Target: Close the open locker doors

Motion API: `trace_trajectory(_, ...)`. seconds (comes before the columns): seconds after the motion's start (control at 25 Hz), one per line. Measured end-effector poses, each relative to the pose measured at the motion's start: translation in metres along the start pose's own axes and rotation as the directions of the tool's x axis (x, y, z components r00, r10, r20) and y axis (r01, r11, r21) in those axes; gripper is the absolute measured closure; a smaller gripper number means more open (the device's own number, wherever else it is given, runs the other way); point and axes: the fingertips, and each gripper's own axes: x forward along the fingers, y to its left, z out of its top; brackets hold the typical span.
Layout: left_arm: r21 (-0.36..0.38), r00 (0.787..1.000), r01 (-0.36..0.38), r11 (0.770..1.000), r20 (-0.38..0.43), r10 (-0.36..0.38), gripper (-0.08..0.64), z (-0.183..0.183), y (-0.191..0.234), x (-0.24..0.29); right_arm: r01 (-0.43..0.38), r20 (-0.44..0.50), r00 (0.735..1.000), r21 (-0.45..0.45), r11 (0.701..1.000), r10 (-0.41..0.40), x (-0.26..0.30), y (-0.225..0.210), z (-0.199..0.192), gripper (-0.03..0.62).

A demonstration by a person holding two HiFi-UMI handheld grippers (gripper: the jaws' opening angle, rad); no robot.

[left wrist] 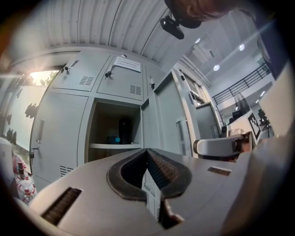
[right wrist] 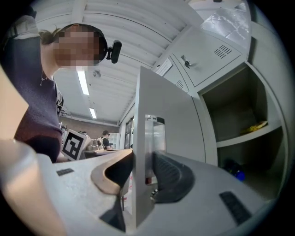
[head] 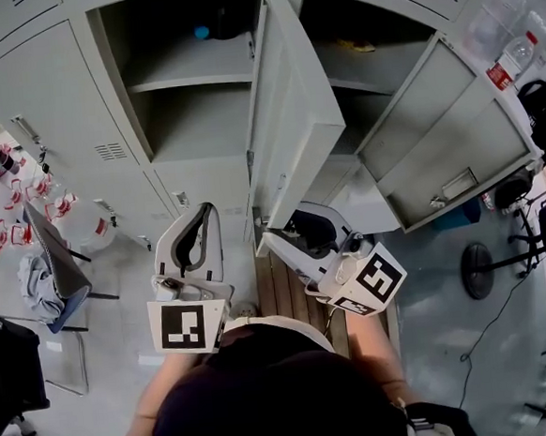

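Note:
Two grey locker doors stand open. The middle door (head: 293, 117) swings out towards me, and the right door (head: 455, 142) hangs wide to the right. My right gripper (head: 279, 237) straddles the middle door's free edge (right wrist: 143, 138). Its jaws are open around the edge, with a thin gap showing at the right pad (right wrist: 173, 182). My left gripper (head: 206, 209) floats left of that door in front of the open left locker (head: 192, 87). Its fingertips meet, so the left gripper (left wrist: 147, 151) is shut on nothing. The middle door (left wrist: 168, 120) stands just beyond it.
A wooden bench (head: 283, 291) runs under my hands towards the lockers. At the left are a chair (head: 56, 267) and several bottles (head: 7, 191). A round stand base (head: 474, 267) sits at the right. A blue item (head: 202, 32) and a yellow item (right wrist: 256, 125) lie on the shelves.

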Motion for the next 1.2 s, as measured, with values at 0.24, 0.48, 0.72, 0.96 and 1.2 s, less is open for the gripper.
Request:
trace_trajectory(0.24, -0.002, 0.999, -0.038, 0.999, -0.004, 0.038, 0.558, -0.002, 0.011, -0.007, -0.045, -0.004, 0.999, 0.007, 0.999, 0.045, 0.013, 0.008, -0.002, 0.456)
trace_trajectory(0.48, -0.006, 0.998, -0.069, 0.998, -0.004, 0.068, 0.558, -0.003, 0.023, -0.011, -0.077, -0.004, 0.997, 0.011, 0.997, 0.077, 0.031, 0.016, -0.003, 0.467)
trace_trajectory(0.72, -0.019, 0.994, -0.111, 0.994, -0.010, 0.111, 0.557, -0.007, 0.049, -0.018, -0.076, -0.009, 0.997, 0.010, 0.997, 0.076, 0.057, 0.024, -0.006, 0.476)
trace_trajectory(0.96, -0.007, 0.994, -0.105, 0.994, 0.022, 0.105, 0.558, -0.001, 0.072, -0.019, -0.064, -0.015, 0.998, 0.002, 0.998, 0.064, 0.082, 0.028, -0.010, 0.480)
trace_trajectory(1.2, 0.004, 0.997, -0.067, 0.998, 0.033, 0.067, 0.558, 0.005, 0.092, -0.014, -0.027, -0.008, 1.000, -0.005, 1.000, 0.027, 0.105, 0.030, -0.013, 0.483)
